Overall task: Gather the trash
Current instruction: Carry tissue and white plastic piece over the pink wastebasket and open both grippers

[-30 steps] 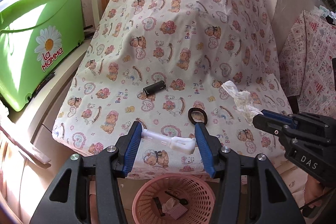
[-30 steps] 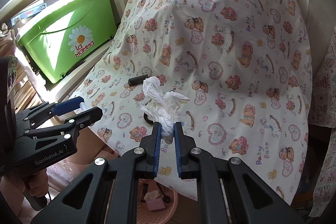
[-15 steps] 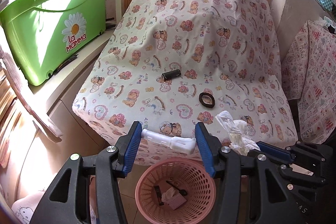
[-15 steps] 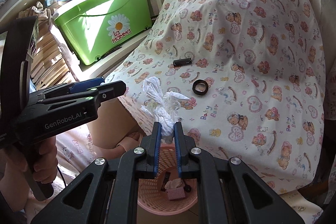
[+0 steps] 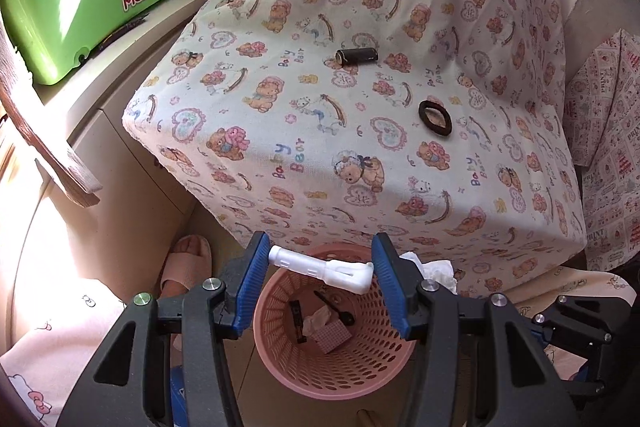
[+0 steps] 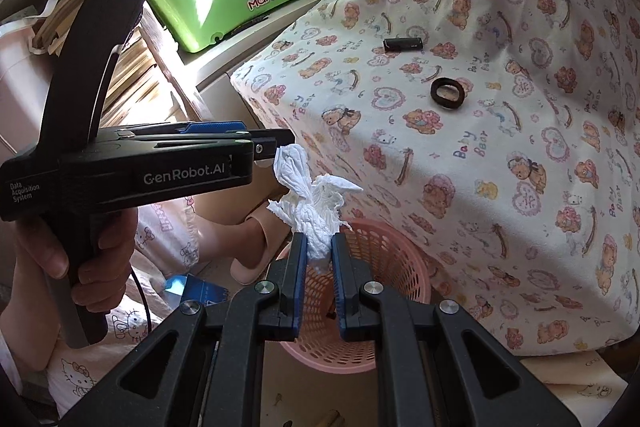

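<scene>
Jaws pinching, your left gripper (image 5: 320,269) spans a white plastic piece (image 5: 322,269) and your right gripper (image 6: 319,255) squeezes crumpled tissue (image 6: 314,205), both above the pink basket (image 5: 384,363); release off-centre and either could miss the rim.

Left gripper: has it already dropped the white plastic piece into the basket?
No. The left gripper holds the white plastic piece between its blue fingers, above the pink basket.
</scene>
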Demonstrator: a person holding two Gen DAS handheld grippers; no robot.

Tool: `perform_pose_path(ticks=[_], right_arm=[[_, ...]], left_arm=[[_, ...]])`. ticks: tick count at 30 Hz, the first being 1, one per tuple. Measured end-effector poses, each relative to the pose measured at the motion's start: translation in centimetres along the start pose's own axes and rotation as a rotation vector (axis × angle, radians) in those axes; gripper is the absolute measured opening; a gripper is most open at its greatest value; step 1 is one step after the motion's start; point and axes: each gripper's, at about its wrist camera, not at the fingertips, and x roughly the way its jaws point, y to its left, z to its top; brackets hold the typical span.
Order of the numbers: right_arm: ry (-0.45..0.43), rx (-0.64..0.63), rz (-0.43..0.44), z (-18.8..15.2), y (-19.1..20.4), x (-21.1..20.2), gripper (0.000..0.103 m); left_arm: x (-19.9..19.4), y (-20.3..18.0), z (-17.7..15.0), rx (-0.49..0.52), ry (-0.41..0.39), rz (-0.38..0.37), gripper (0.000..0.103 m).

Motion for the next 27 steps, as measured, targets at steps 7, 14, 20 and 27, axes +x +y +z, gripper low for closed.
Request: perform_pose_path(ticks=[7,14,20,27], right_arm=[[0.14,0.018,0.012,-1.1,0.0,3.9,0.013],[0.279,0.05,-0.04,-2.8,-0.8,8.6,0.013],[0.374,0.066,-0.082,-4.3,-1.6,12.6,0.013],[0.429,0.093,-0.099,-5.5,-2.4,15.0,0.013]], left_arm=[[3.3,0.8,-1.0,-0.035,0.12,-0.007,0.051],[7.0,1.5,-2.7,-0.093,0.218,0.024,0.051],[10.3,2.1,-3.9,-0.119,0.32,0.047,0.052],[13.0,2.5,-5.0,-0.147,0.397,0.052,0.052]])
